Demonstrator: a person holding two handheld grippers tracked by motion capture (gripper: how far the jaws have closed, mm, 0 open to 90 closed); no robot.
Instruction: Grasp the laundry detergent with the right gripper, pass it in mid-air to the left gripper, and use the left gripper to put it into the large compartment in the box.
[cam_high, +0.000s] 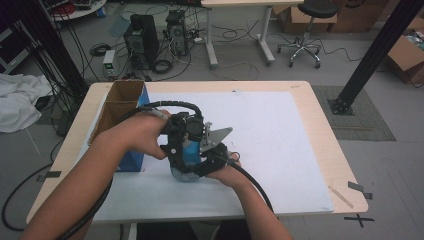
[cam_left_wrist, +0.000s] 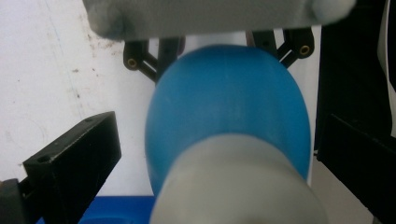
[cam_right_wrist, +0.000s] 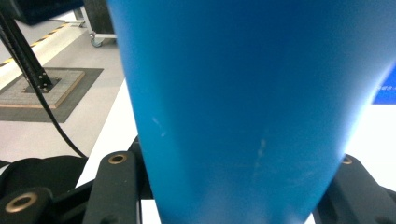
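High view: both grippers meet over a blue bottle standing on the white mat beside the box. Right gripper clamps its body — left gripper straddles the grey cap, jaws apart. Cap work looks unfinished.

Blue bottle clamped between black jaws, grey floor

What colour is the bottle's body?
Blue, on the bottle, clearest in the right gripper view.

The bottle stands on the mat, just right of the box.
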